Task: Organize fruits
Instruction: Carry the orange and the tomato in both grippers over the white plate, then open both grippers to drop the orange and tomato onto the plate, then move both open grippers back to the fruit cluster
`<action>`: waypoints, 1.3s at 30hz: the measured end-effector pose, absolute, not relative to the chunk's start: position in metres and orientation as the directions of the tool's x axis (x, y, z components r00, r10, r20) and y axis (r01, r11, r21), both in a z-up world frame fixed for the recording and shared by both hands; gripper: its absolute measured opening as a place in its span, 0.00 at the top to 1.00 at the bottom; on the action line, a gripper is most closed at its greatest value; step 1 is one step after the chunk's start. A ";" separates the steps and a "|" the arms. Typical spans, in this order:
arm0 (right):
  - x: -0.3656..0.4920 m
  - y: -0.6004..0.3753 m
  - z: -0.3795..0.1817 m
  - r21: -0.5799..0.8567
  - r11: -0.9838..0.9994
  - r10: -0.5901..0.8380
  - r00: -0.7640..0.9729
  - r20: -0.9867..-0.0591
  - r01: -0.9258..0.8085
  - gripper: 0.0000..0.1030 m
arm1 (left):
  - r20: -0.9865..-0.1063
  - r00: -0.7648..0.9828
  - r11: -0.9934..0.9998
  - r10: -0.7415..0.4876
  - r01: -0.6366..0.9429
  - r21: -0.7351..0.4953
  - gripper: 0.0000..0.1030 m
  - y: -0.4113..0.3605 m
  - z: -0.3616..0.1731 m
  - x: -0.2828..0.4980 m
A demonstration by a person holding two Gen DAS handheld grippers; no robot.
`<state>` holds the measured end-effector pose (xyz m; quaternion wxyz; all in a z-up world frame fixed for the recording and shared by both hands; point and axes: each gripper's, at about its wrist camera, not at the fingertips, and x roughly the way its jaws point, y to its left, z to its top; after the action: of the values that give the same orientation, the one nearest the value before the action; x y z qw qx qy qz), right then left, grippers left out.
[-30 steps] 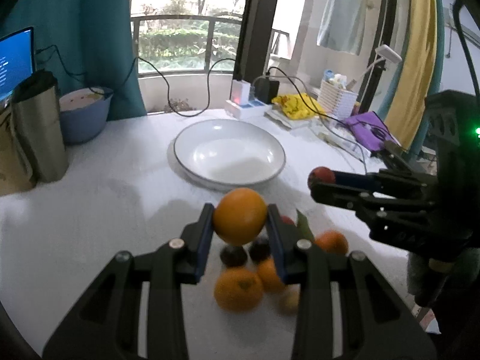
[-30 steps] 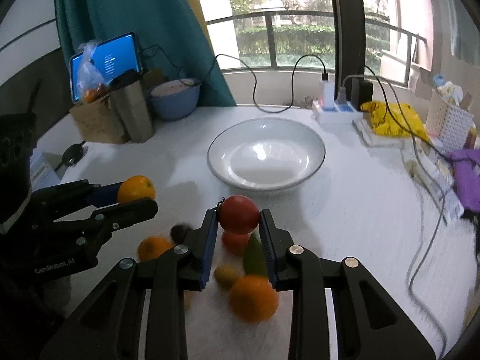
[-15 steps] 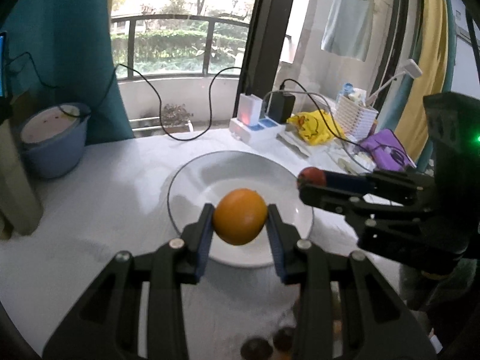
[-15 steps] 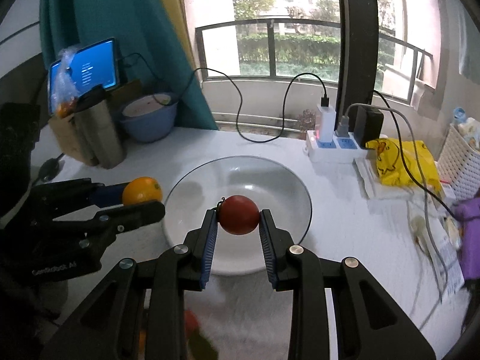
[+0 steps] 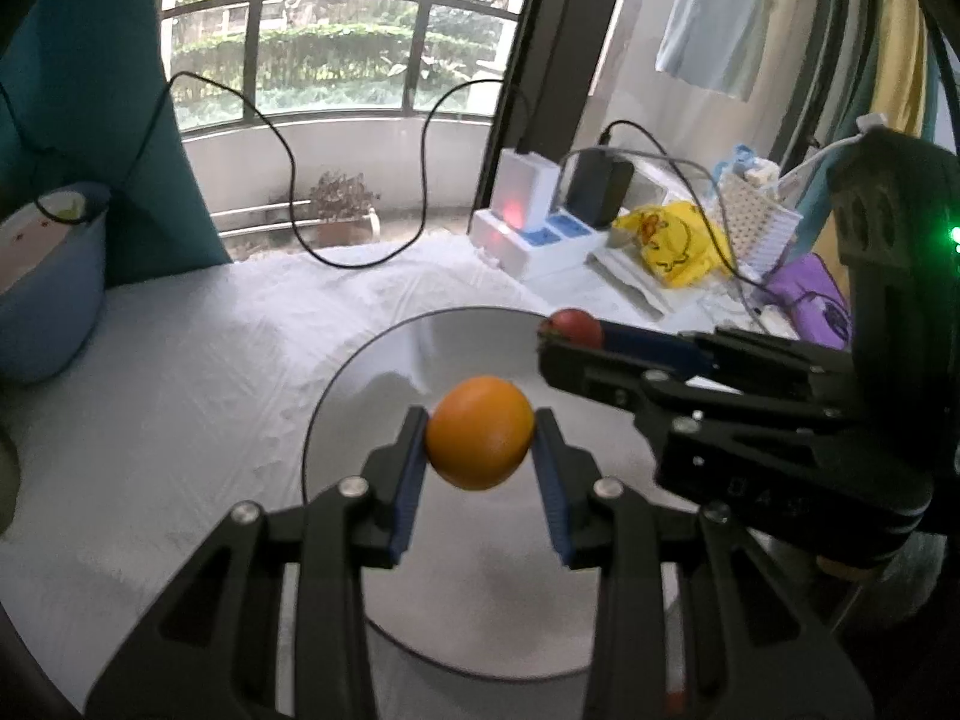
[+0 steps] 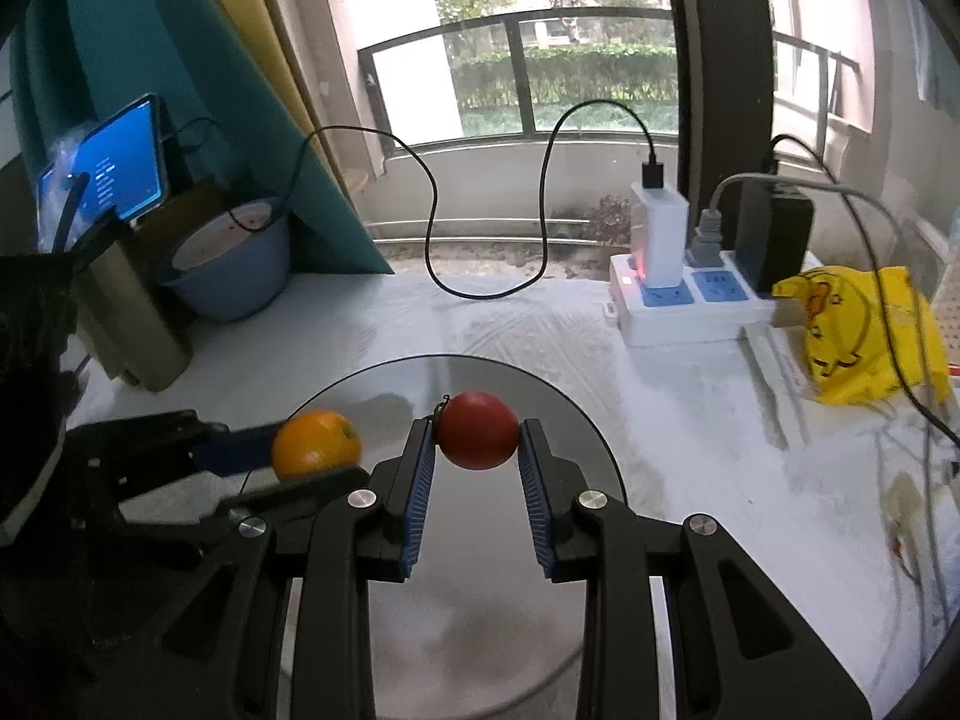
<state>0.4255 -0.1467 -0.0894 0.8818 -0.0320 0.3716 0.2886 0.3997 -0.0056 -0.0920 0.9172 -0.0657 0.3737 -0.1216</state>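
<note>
My left gripper [image 5: 480, 441] is shut on an orange [image 5: 480, 439] and holds it above the white plate [image 5: 372, 372]. My right gripper [image 6: 477, 439] is shut on a red tomato [image 6: 477, 429] and holds it above the same plate [image 6: 384, 378]. The two grippers hang side by side over the plate. The right gripper with the tomato [image 5: 570, 327] shows to the right in the left wrist view. The left gripper with the orange [image 6: 316, 443] shows to the left in the right wrist view. The other fruits are out of view.
A blue bowl [image 6: 231, 276] and a metal cup [image 6: 129, 312] stand at the back left. A white power strip [image 6: 678, 300] with chargers and cables, a yellow bag [image 6: 864, 336] and a white basket [image 5: 756, 219] lie at the back right.
Both grippers have carried their fruit forward from the fruit pile and now hang over the plate. The pile has dropped out of view.
</note>
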 end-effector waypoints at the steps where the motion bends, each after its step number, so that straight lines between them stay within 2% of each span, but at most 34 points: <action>1: 0.428 -0.147 -0.092 0.165 0.833 0.486 0.556 -0.675 -0.528 0.70 | -0.675 0.687 0.963 -0.269 0.168 -0.212 0.65 -0.004 -0.094 0.403; 15: 0.443 -0.137 -0.111 0.204 0.825 0.492 0.491 -0.719 -0.527 0.70 | -0.715 0.654 0.967 -0.247 0.116 -0.228 0.64 0.008 -0.104 0.413; 17: 0.443 -0.138 -0.109 0.206 0.826 0.493 0.494 -0.716 -0.525 0.69 | -0.707 0.665 0.968 -0.241 0.112 -0.225 0.62 0.010 -0.098 0.410; 19: 0.441 -0.140 -0.106 0.203 0.829 0.491 0.505 -0.710 -0.521 0.65 | -0.689 0.684 0.968 -0.237 0.106 -0.228 0.55 0.013 -0.090 0.405; 39: 0.373 -0.161 -0.047 0.133 0.847 0.470 0.608 -0.640 -0.515 0.64 | -0.602 0.768 0.970 -0.216 0.098 -0.222 0.54 0.018 -0.039 0.318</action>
<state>0.3728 -0.1613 -0.0469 0.8960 -0.0322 0.3473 0.2749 0.3184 0.0181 -0.0386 0.9361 -0.0892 0.3298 -0.0840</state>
